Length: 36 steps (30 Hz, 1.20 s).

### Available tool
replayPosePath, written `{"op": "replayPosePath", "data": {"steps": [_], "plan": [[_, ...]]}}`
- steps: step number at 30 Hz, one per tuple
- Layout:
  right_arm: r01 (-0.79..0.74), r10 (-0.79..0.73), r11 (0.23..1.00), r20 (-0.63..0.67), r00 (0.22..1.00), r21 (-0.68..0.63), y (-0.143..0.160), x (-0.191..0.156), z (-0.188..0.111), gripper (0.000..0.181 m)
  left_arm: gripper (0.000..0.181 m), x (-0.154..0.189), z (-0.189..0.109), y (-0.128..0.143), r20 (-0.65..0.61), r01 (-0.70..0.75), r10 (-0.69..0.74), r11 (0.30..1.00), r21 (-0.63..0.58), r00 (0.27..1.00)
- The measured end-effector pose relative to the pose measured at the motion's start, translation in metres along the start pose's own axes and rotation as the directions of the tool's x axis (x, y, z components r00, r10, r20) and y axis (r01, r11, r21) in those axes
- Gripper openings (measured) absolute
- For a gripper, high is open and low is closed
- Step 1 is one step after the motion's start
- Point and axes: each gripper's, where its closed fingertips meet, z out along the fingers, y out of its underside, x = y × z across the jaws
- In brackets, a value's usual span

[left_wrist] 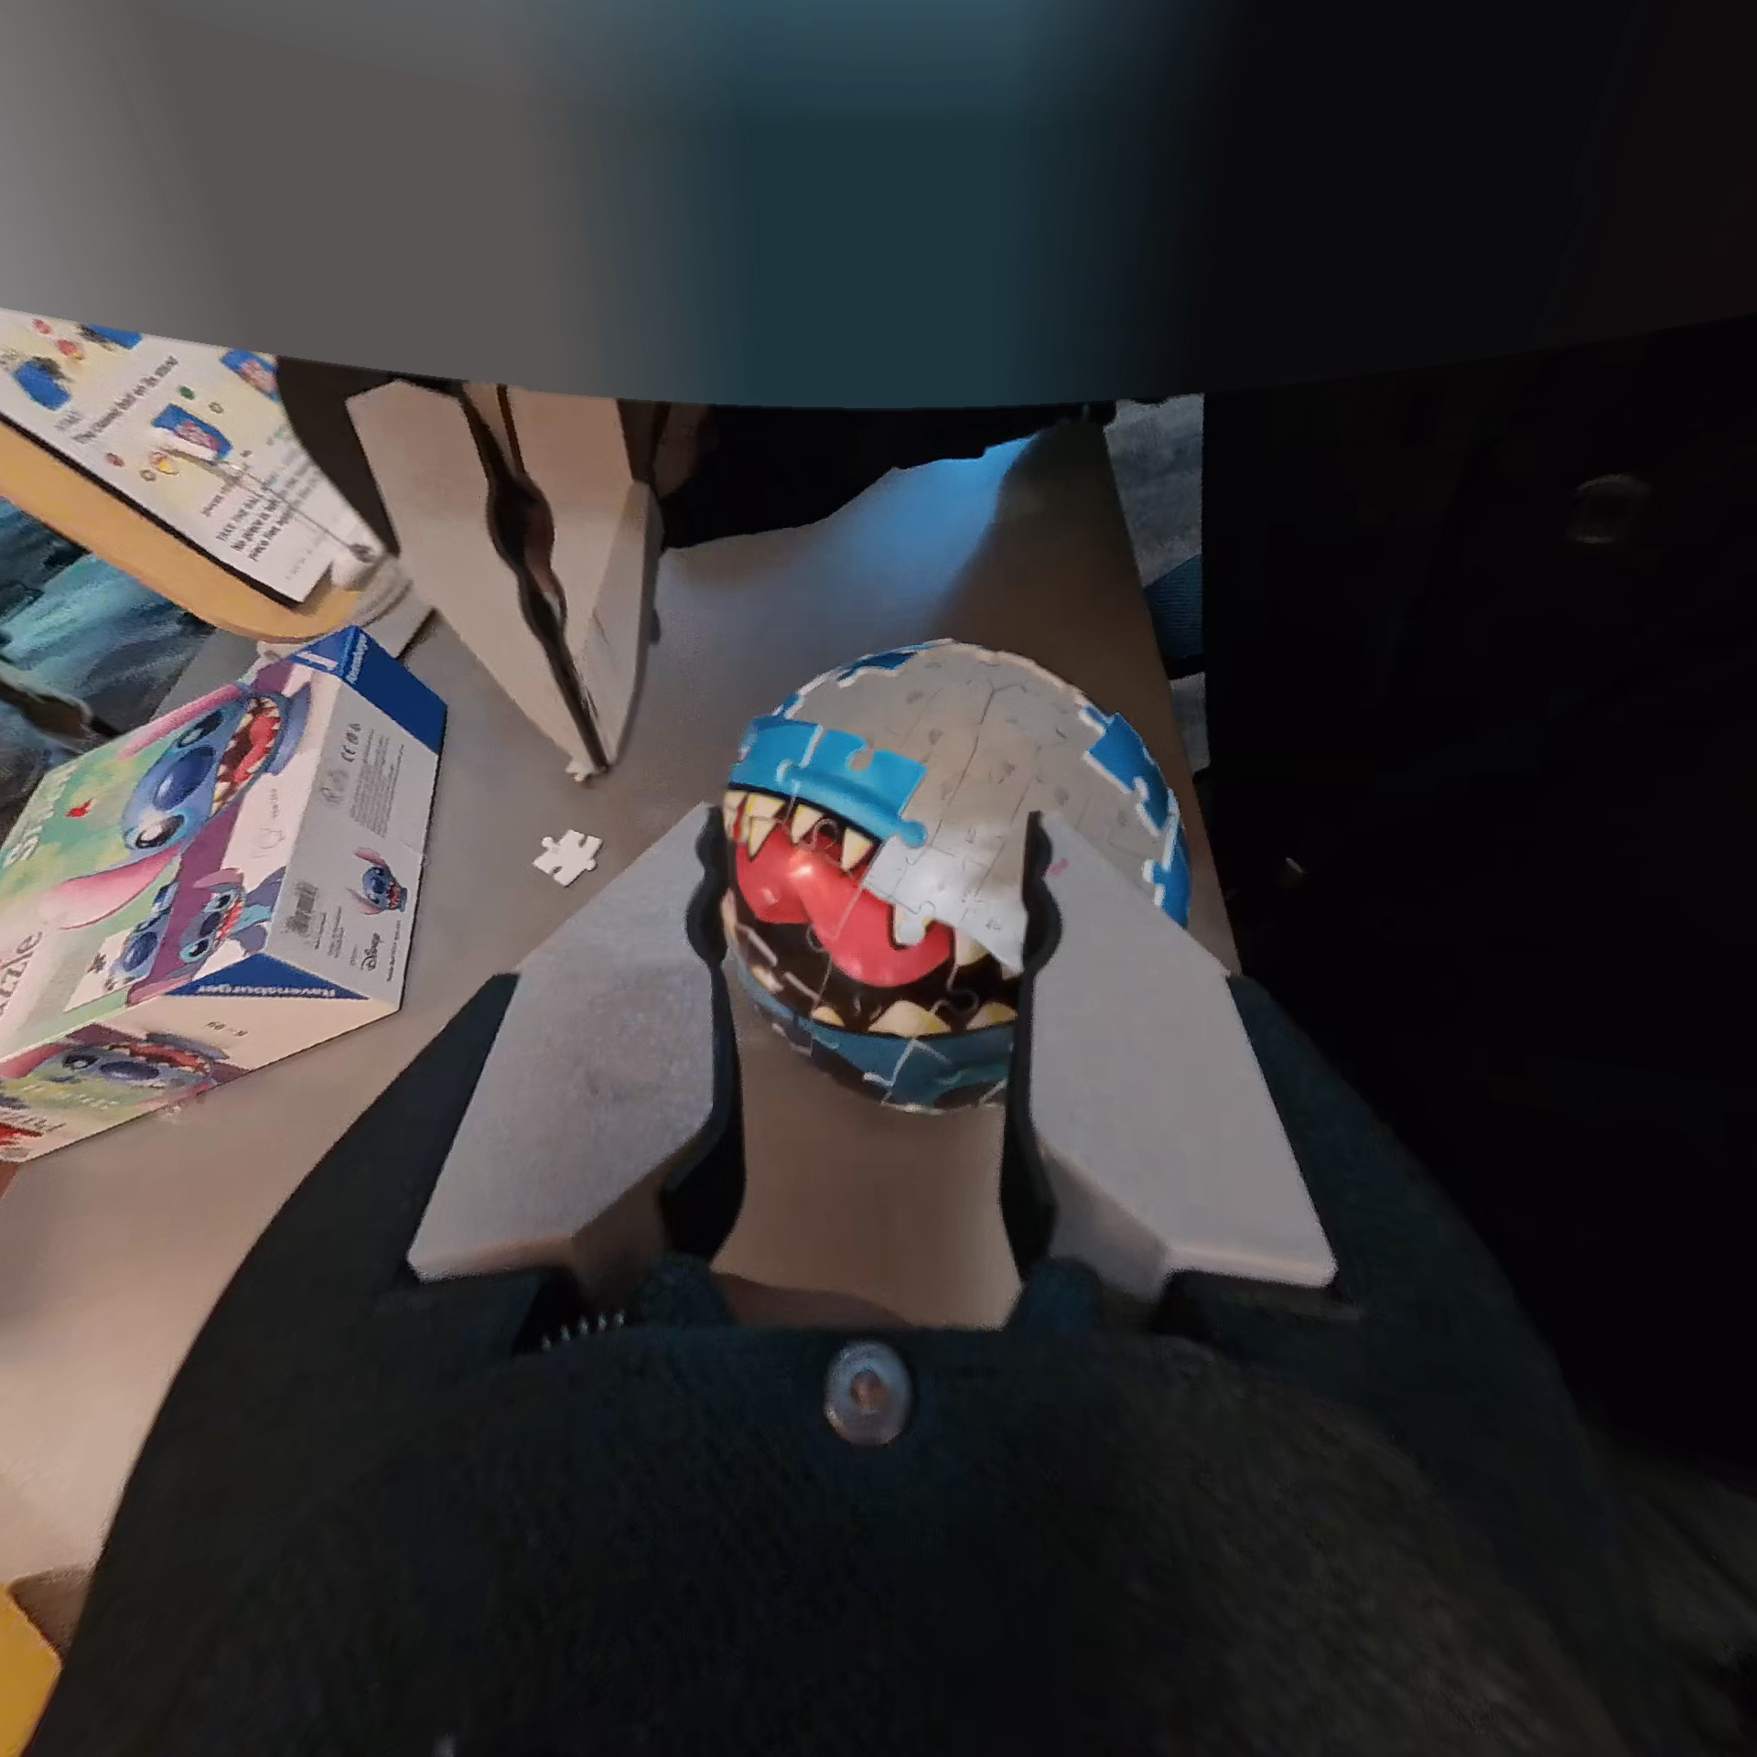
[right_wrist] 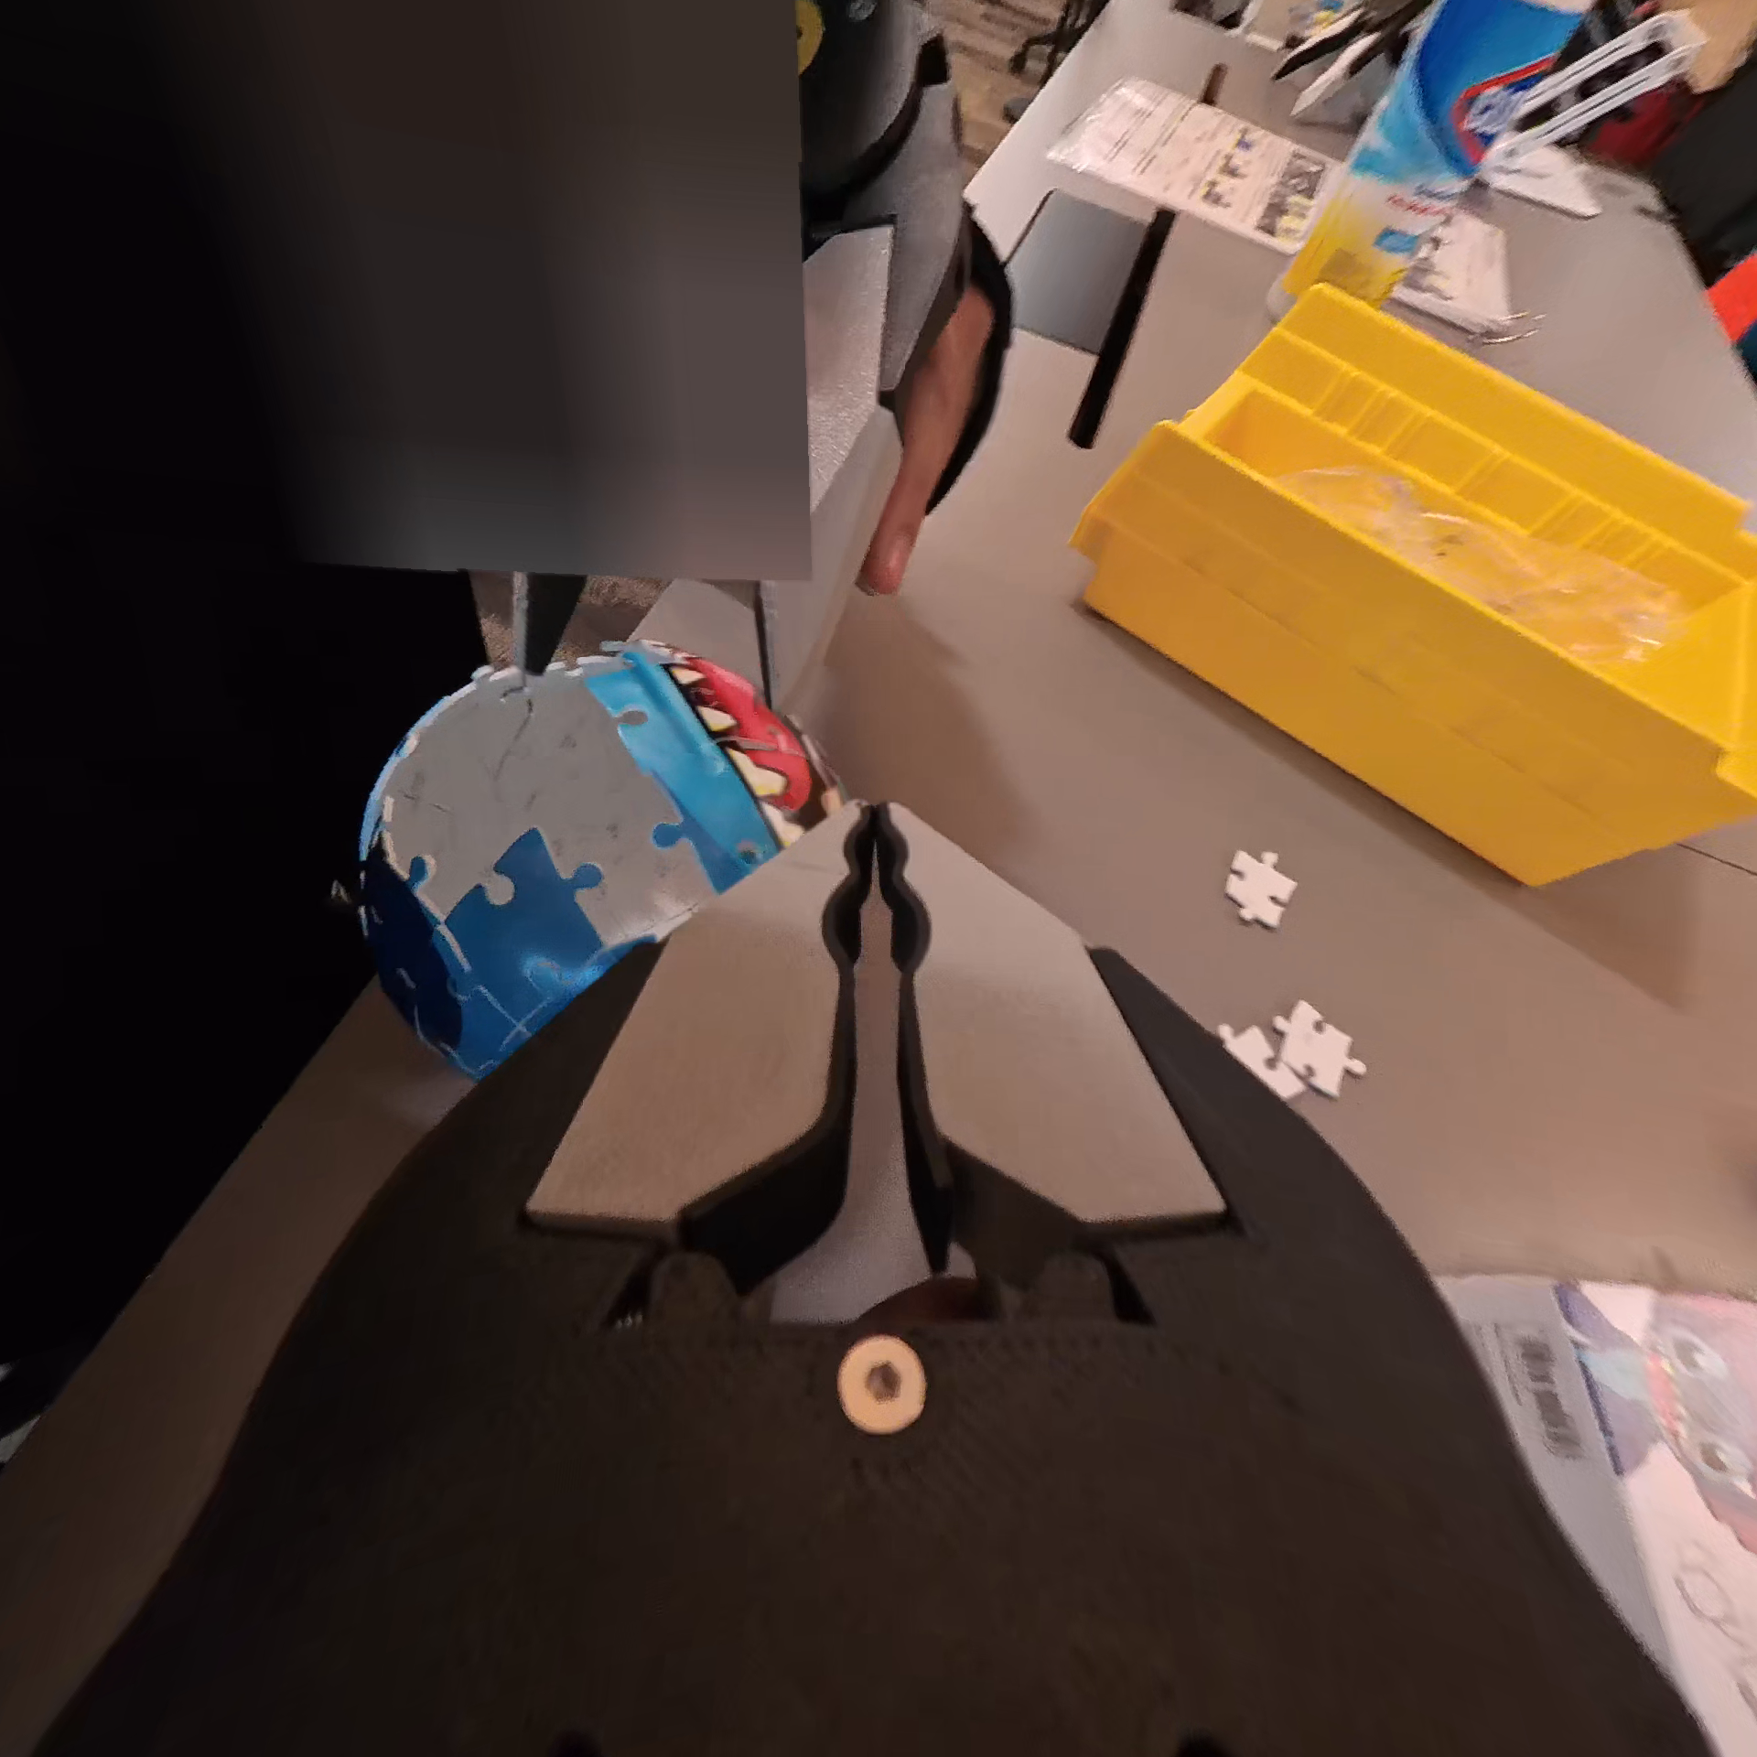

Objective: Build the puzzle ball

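Observation:
The partly built puzzle ball (left_wrist: 951,856) has a blue cartoon face with a red mouth and teeth, and an open gap that shows its grey inside. My left gripper (left_wrist: 870,827) is shut on it, one finger on each side. In the right wrist view the ball (right_wrist: 532,856) is at the table's left edge, with a left finger (right_wrist: 532,627) on its top rim. My right gripper (right_wrist: 877,818) is shut just right of the ball, with nothing visible between its jaws. It also shows in the left wrist view (left_wrist: 585,751), pointing down at the table. Loose white pieces (right_wrist: 1260,884) (right_wrist: 1317,1046) (left_wrist: 568,856) lie on the table.
The puzzle's box (left_wrist: 219,856) lies at the left, with a leaflet (left_wrist: 171,447) behind it. A yellow bin (right_wrist: 1407,666) with a clear bag stands at the right. A blue and yellow bottle (right_wrist: 1407,143) and papers (right_wrist: 1188,152) are farther back. A person's hand (right_wrist: 941,409) is above the table.

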Motion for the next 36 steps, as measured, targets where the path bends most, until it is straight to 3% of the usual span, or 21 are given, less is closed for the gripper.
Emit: {"op": "replayPosePath", "data": {"steps": [6, 13, 16, 18, 20, 22, 24, 26, 28, 29, 33, 36], "plan": [[-0.046, 0.062, 0.993, -0.151, 0.987, 0.105, 0.009, 0.023, -0.042, 0.0, 0.06, -0.022, -0.028, -0.001, 0.073, 0.075, -0.084, 0.991, 0.113, 0.994], [-0.197, 0.25, 0.965, -0.374, 0.893, 0.173, 0.071, 0.054, -0.097, 0.009, 0.061, -0.047, -0.064, 0.01, 0.157, 0.201, -0.257, 0.932, 0.302, 0.954], [-0.297, 0.351, 0.935, -0.383, 0.854, 0.196, 0.097, 0.056, -0.105, 0.018, 0.066, -0.057, -0.068, 0.016, 0.155, 0.252, -0.328, 0.893, 0.373, 0.932], [-0.333, 0.375, 0.927, -0.417, 0.828, 0.173, 0.114, 0.058, -0.107, 0.022, 0.081, -0.064, -0.077, 0.012, 0.142, 0.278, -0.381, 0.841, 0.464, 0.914], [-0.33, 0.392, 0.92, -0.473, 0.789, 0.213, 0.117, 0.066, -0.118, 0.031, 0.082, -0.076, -0.1, -0.006, 0.119, 0.271, -0.43, 0.736, 0.621, 0.895], [-0.31, 0.459, 0.88, -0.48, 0.748, 0.36, 0.103, 0.076, -0.135, 0.037, 0.073, -0.091, -0.131, -0.02, 0.089, 0.256, -0.486, 0.597, 0.76, 0.869], [-0.308, 0.529, 0.818, -0.425, 0.735, 0.486, 0.092, 0.079, -0.149, 0.039, 0.063, -0.101, -0.147, -0.021, 0.057, 0.279, -0.533, 0.528, 0.802, 0.844], [-0.348, 0.542, 0.823, -0.433, 0.72, 0.45, 0.108, 0.08, -0.147, 0.045, 0.054, -0.108, -0.13, 0.0, 0.126, 0.325, -0.576, 0.613, 0.72, 0.808], [-0.416, 0.517, 0.856, -0.481, 0.708, 0.308, 0.137, 0.078, -0.135, 0.053, 0.056, -0.115, -0.1, 0.047, 0.297, 0.392, -0.591, 0.758, 0.521, 0.75], [-0.447, 0.507, 0.86, -0.498, 0.704, 0.245, 0.149, 0.075, -0.127, 0.053, 0.056, -0.116, -0.088, 0.073, 0.378, 0.43, -0.588, 0.797, 0.424, 0.715], [-0.505, 0.472, 0.859, -0.514, 0.716, 0.086, 0.168, 0.067, -0.098, 0.051, 0.057, -0.115, -0.061, 0.136, 0.509, 0.601, -0.603, 0.775, 0.193, 0.614], [-0.465, 0.33, 0.882, -0.607, 0.722, -0.073, 0.184, 0.068, -0.091, 0.051, 0.06, -0.12, -0.051, 0.163, 0.581, 0.674, -0.578, 0.735, 0.066, 0.574]]}}
